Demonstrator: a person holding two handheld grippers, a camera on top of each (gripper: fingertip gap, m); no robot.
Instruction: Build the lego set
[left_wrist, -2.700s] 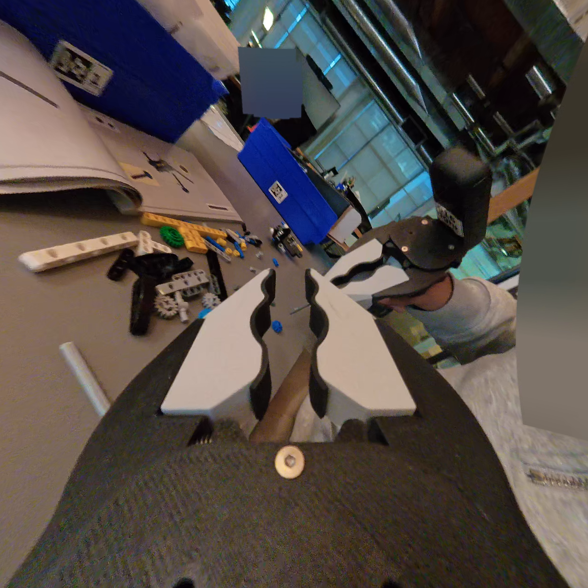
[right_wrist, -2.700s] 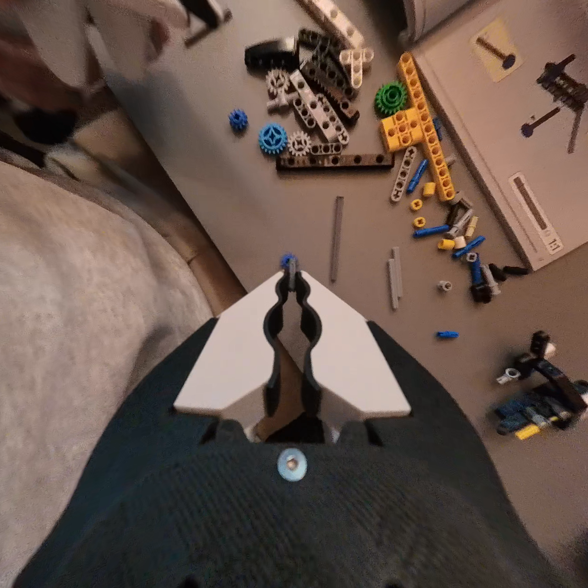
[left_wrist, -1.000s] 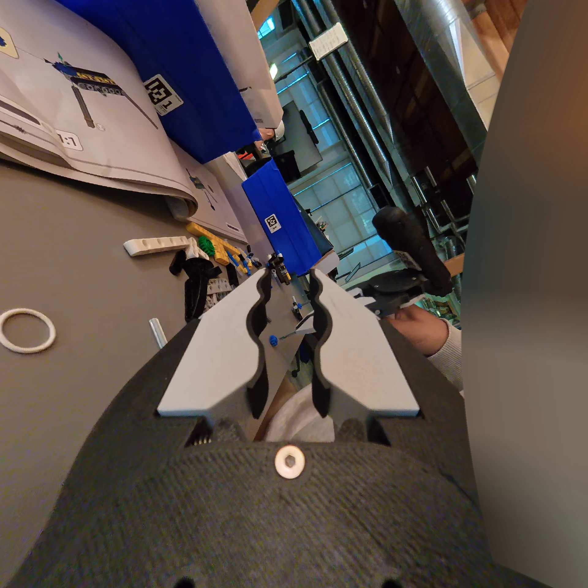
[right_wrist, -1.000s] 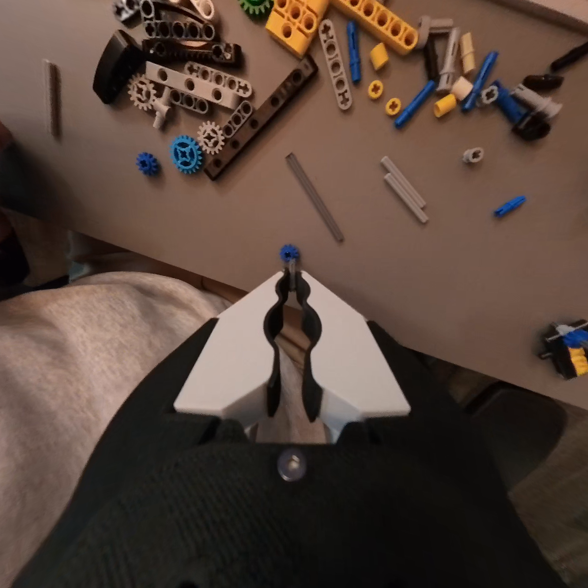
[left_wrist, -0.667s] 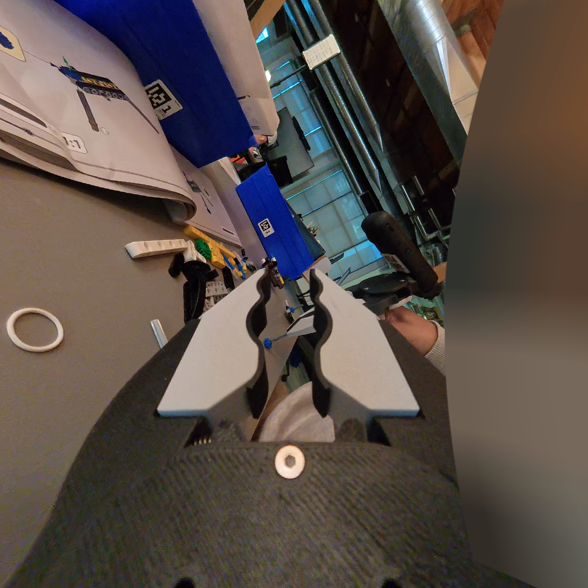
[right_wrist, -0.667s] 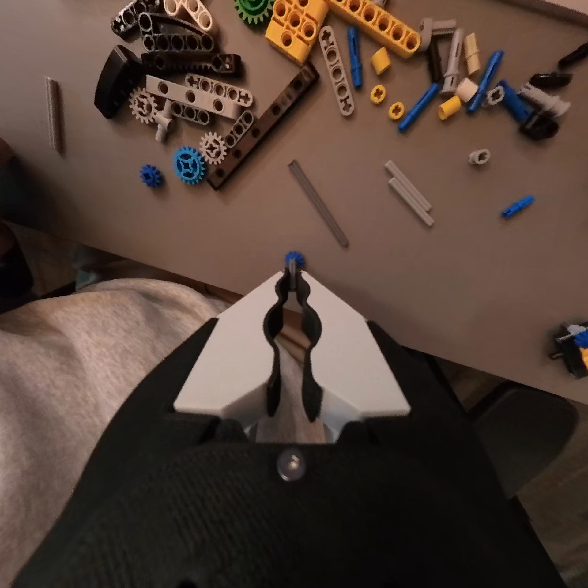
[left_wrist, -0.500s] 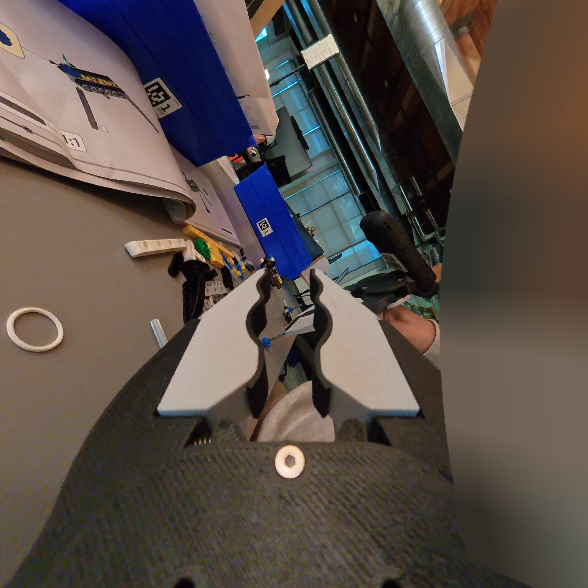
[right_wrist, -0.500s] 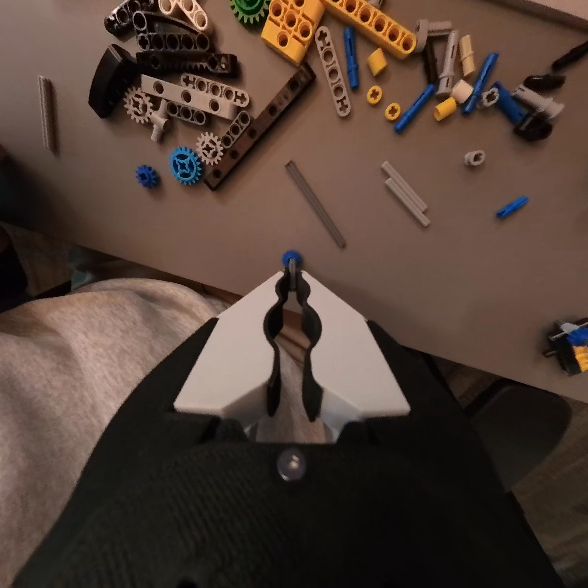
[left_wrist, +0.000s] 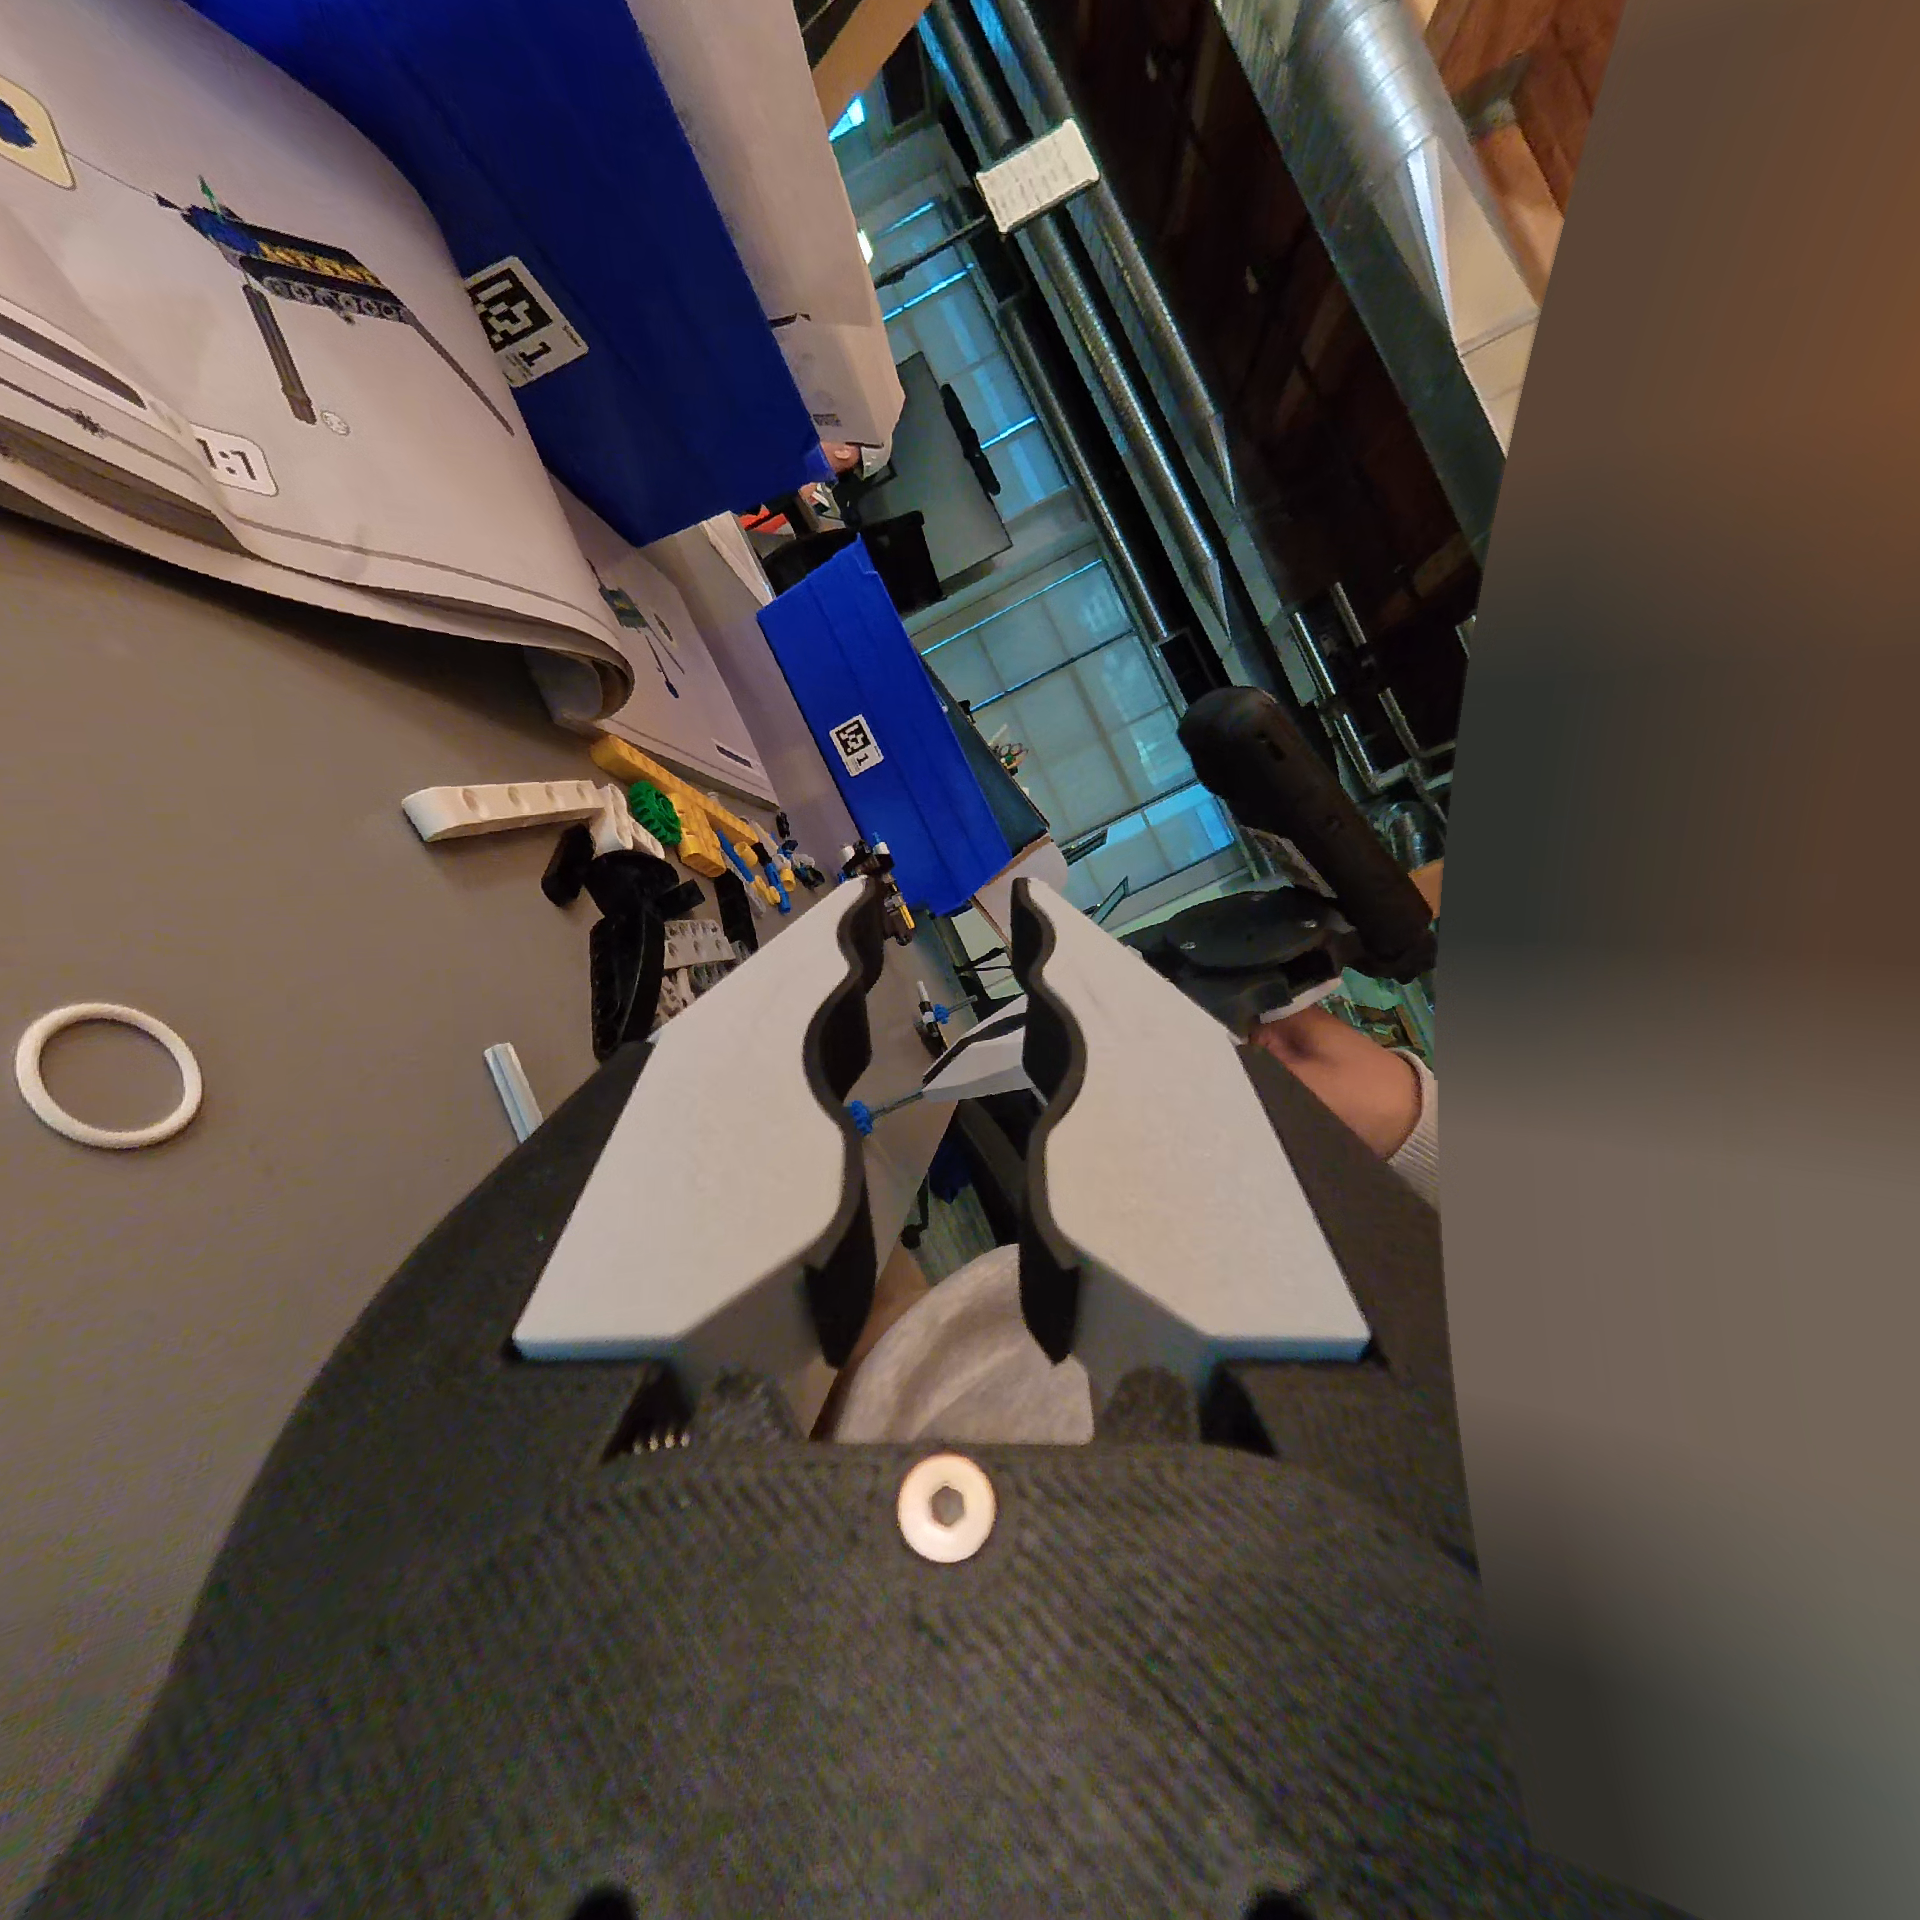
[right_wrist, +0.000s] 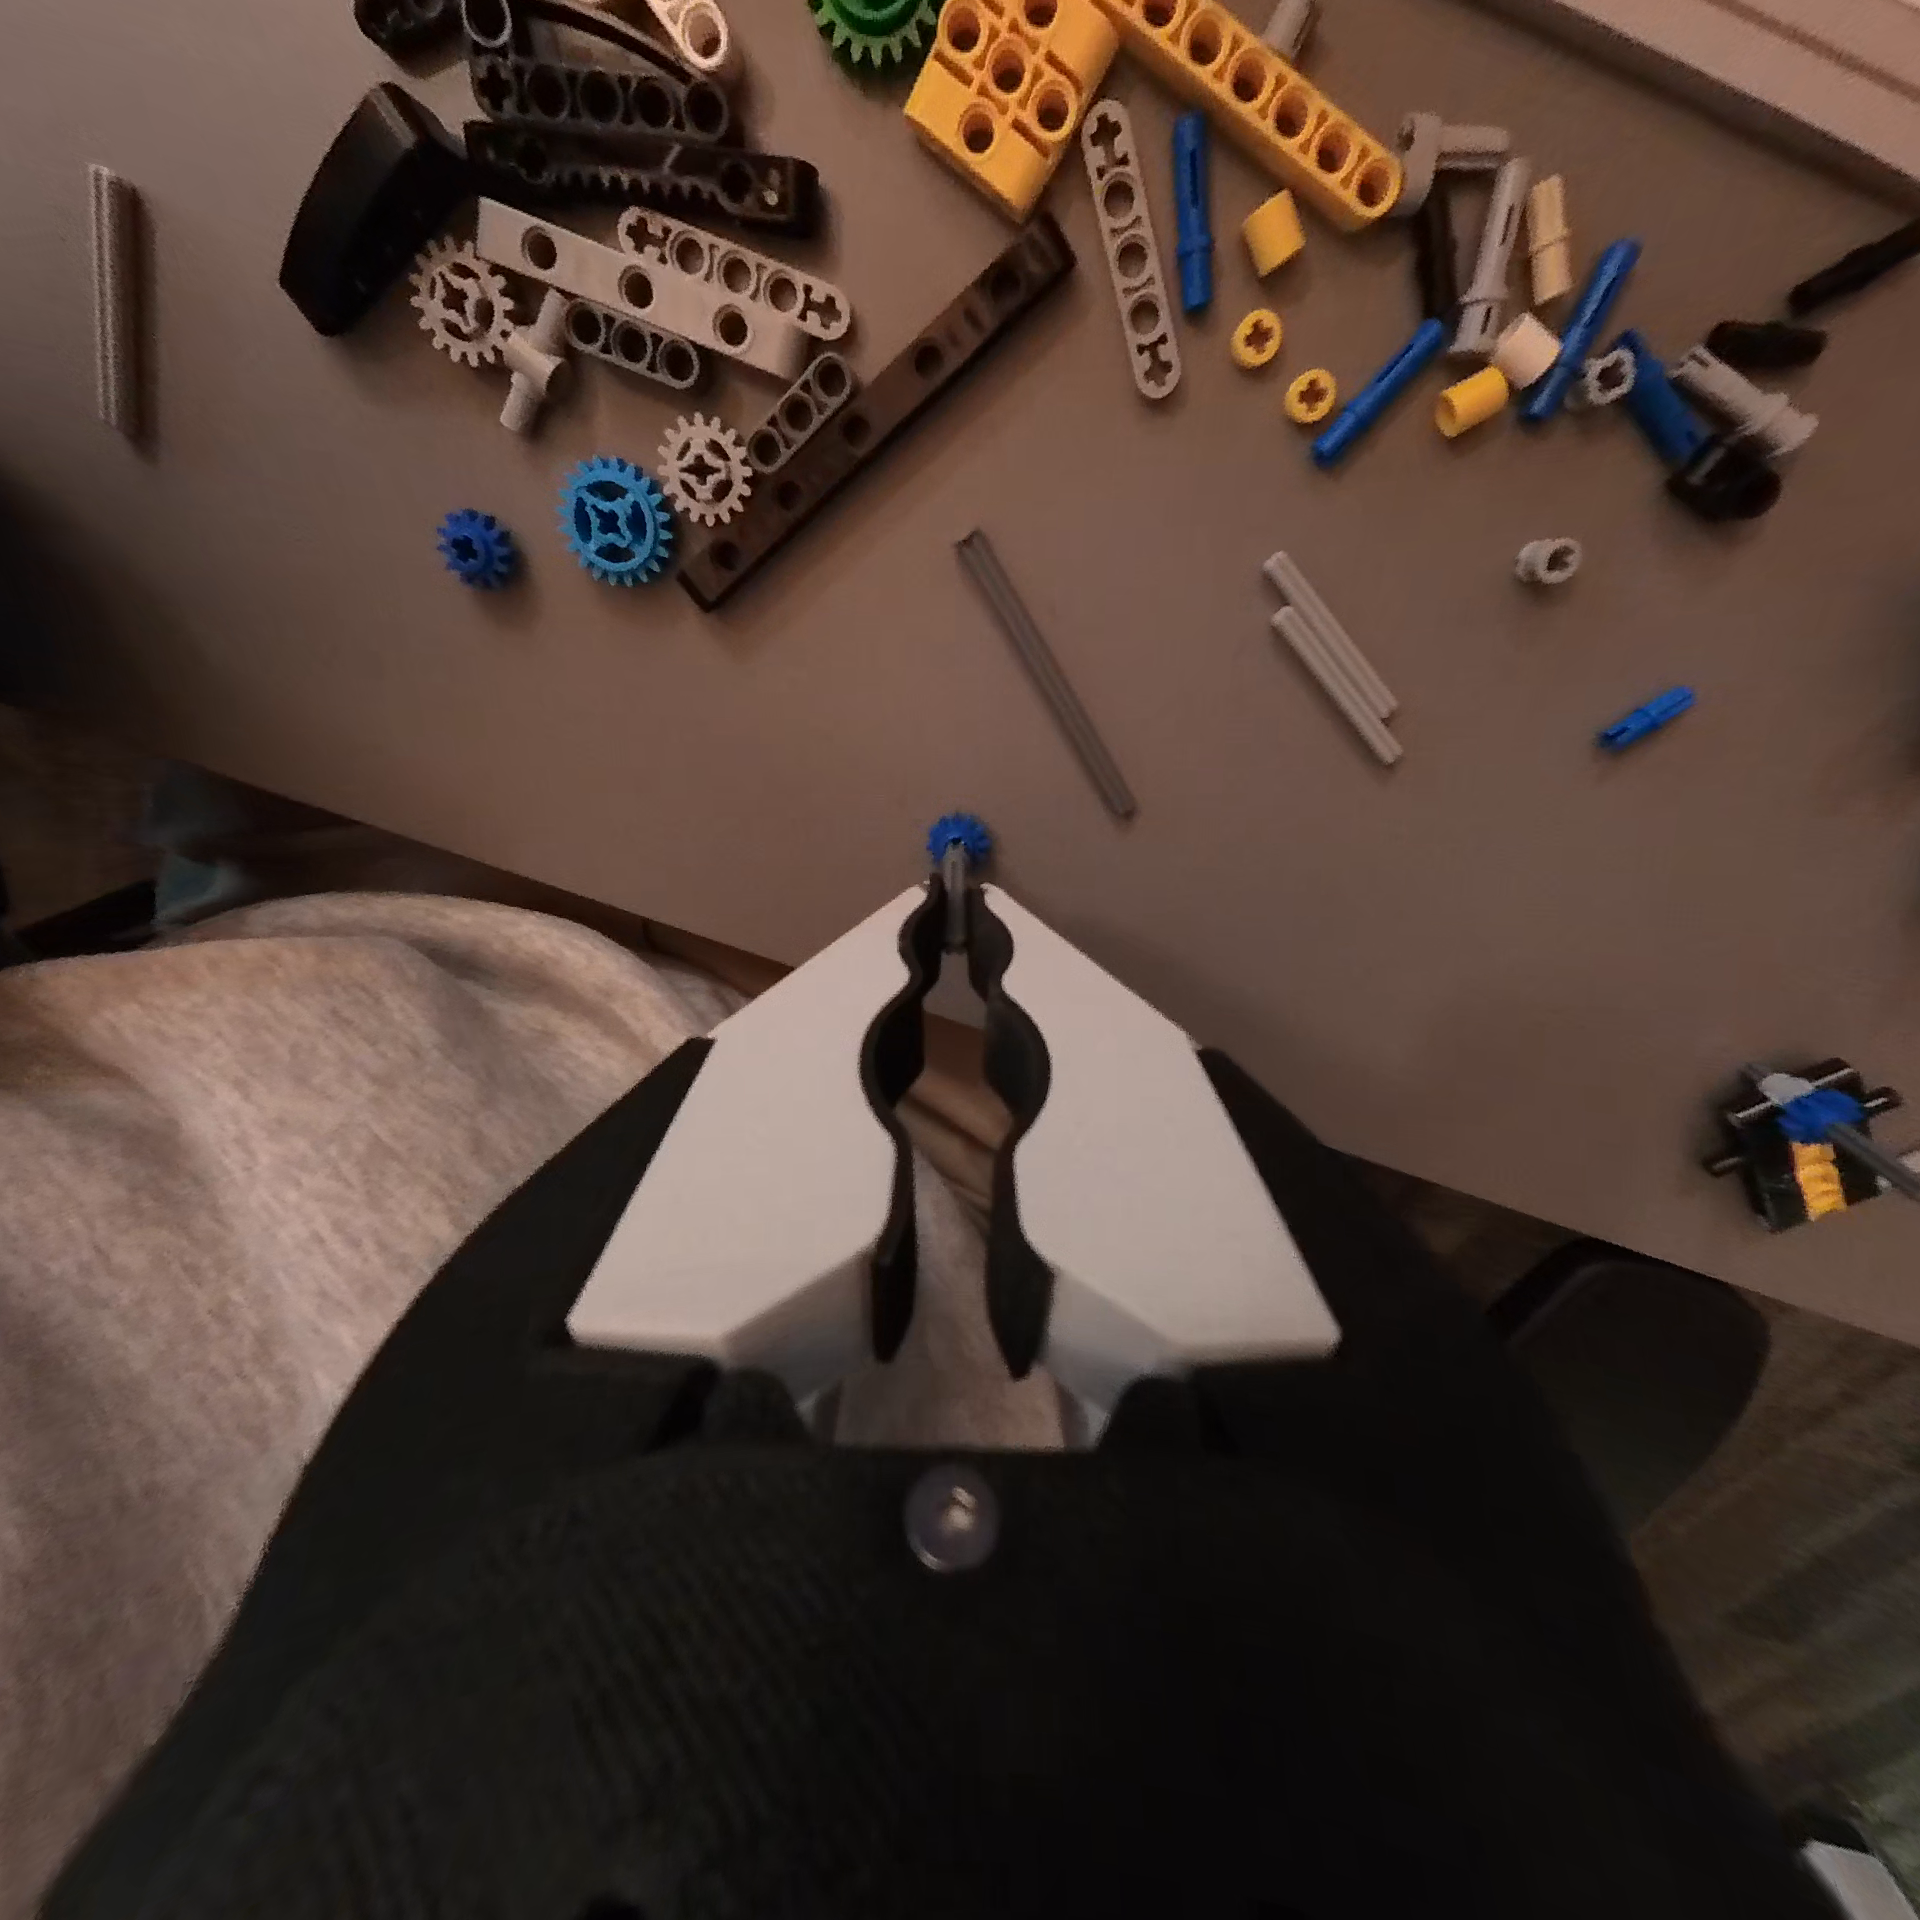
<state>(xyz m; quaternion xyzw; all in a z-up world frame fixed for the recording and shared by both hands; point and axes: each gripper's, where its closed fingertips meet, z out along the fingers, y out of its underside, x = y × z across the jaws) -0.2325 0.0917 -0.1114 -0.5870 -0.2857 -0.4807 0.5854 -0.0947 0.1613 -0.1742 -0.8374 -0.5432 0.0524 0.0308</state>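
My right gripper (right_wrist: 954, 899) is shut on a thin grey axle with a small blue gear (right_wrist: 958, 836) on its tip, and holds it over the table's near edge. In the left wrist view the same axle and gear (left_wrist: 860, 1117) stick out of the right gripper's white fingers (left_wrist: 977, 1065) and reach into the gap between my left gripper's fingers. The gear sits close to the left pad; I cannot tell whether it touches. My left gripper (left_wrist: 940, 894) is open and empty. A small black, yellow and blue assembly (right_wrist: 1808, 1153) stands at the table edge on the right.
Loose parts lie on the grey table (right_wrist: 1351, 935): yellow beams (right_wrist: 1247, 94), black and grey beams (right_wrist: 665, 270), gears (right_wrist: 615, 520), a long grey axle (right_wrist: 1044, 675) and blue pins (right_wrist: 1377, 390). There is also an open instruction booklet (left_wrist: 312, 416), blue bins (left_wrist: 883, 748) and a white ring (left_wrist: 109, 1075). The grippers' ends are close to 15 cm from one another.
The right gripper has carried the axle and gear off the table area toward the left gripper. The gear tip has moved slightly further in between the left fingers. Both grips are unchanged.
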